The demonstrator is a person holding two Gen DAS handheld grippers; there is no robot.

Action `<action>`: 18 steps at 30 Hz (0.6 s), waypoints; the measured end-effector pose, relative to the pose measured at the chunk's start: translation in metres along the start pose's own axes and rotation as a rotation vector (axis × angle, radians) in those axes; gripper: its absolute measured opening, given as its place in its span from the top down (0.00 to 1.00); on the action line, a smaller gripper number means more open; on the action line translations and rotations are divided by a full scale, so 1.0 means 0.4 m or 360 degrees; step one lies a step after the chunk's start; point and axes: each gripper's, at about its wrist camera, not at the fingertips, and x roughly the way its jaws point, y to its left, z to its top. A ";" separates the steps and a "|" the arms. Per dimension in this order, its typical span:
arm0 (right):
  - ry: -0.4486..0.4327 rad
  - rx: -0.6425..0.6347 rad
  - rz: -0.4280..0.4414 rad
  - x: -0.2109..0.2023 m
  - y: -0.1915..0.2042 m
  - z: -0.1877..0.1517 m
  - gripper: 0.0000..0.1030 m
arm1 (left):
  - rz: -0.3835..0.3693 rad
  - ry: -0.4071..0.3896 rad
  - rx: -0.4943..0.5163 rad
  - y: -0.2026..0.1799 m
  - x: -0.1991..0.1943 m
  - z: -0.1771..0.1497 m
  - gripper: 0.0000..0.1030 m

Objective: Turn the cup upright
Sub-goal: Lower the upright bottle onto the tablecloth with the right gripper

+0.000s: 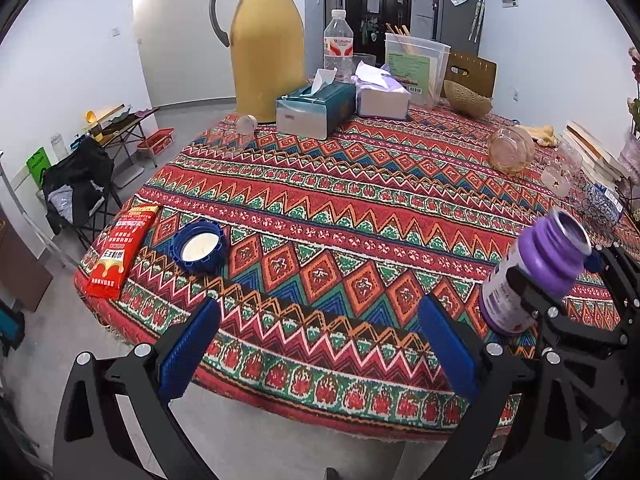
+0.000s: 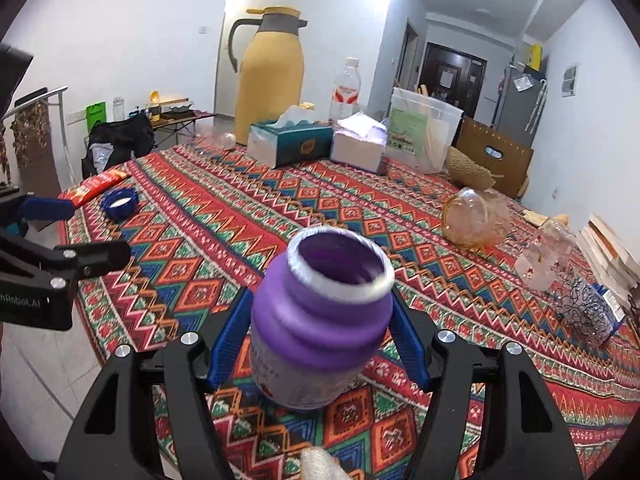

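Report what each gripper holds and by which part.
The right gripper clamps the purple bottle by its lower body, below the ribbed neck, mouth up. The left gripper is open, holding nothing.

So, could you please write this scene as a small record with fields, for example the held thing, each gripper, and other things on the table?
held thing: purple bottle, mouth open and pointing up, tilted, base near the tablecloth
right gripper: shut on the purple bottle, blue pads on both sides
left gripper: open, nothing between its pads, over the near table edge
blue lid: lying inside up, far left of the table
red packet: beside the blue lid
clear glass jar: lying on its side
yellow thermos: upright at the back
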 end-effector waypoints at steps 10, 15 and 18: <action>-0.0075 0.0029 0.0025 -0.069 -0.005 -0.012 0.20 | 0.0033 -0.0050 -0.0015 -0.005 -0.058 -0.022 0.07; -0.0093 0.0055 0.0010 -0.115 -0.015 -0.027 0.12 | 0.0042 -0.0092 -0.0005 -0.025 -0.096 -0.036 0.07; -0.0108 0.0078 -0.0004 -0.149 -0.024 -0.041 0.09 | 0.0047 -0.0123 0.0007 -0.042 -0.124 -0.047 0.07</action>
